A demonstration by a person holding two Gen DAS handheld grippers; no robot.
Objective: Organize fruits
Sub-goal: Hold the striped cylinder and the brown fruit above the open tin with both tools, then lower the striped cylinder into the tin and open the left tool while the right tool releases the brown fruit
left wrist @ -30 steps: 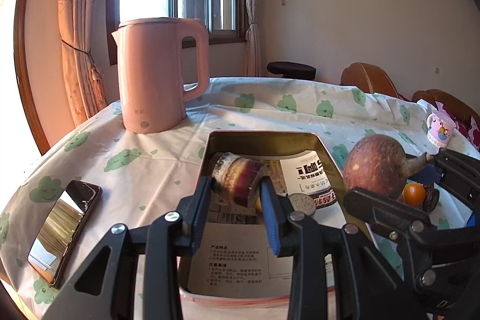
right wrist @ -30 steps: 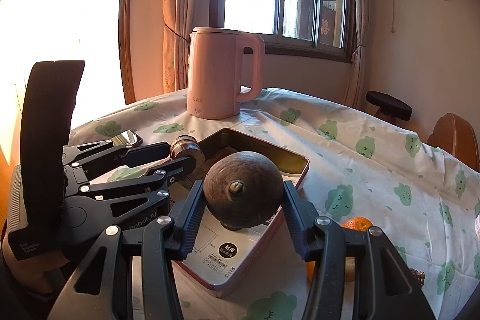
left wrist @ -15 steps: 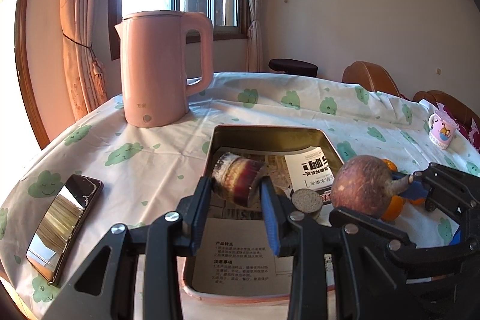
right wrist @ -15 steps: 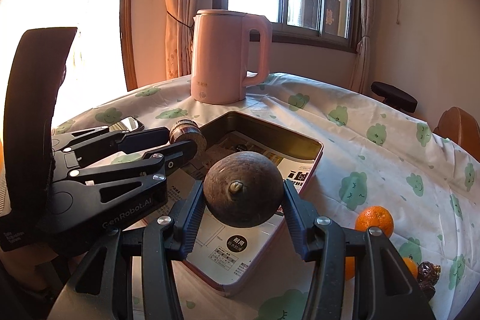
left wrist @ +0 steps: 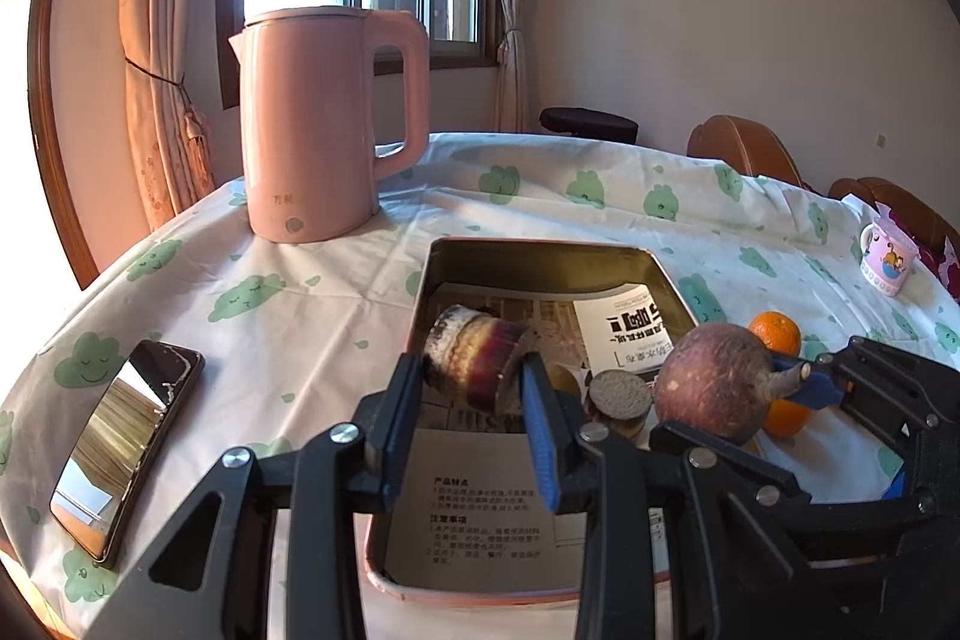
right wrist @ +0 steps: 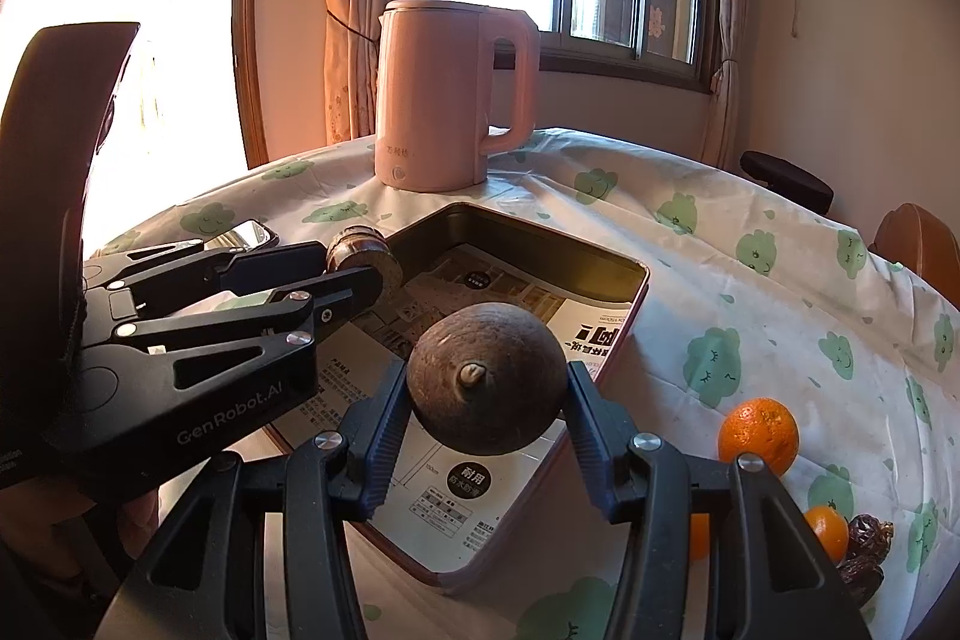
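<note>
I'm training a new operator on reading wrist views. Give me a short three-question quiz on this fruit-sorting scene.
1. True or false: both tongs hold something over the tin tray.
2. What do the right tongs grip? A) an orange B) a round brown fruit C) a mug
3. What lies on the cloth left of the tray in the left wrist view?

Key:
1. True; the left tongs clamp a dark cut cane piece.
2. B, the brown fruit.
3. A phone.
</note>
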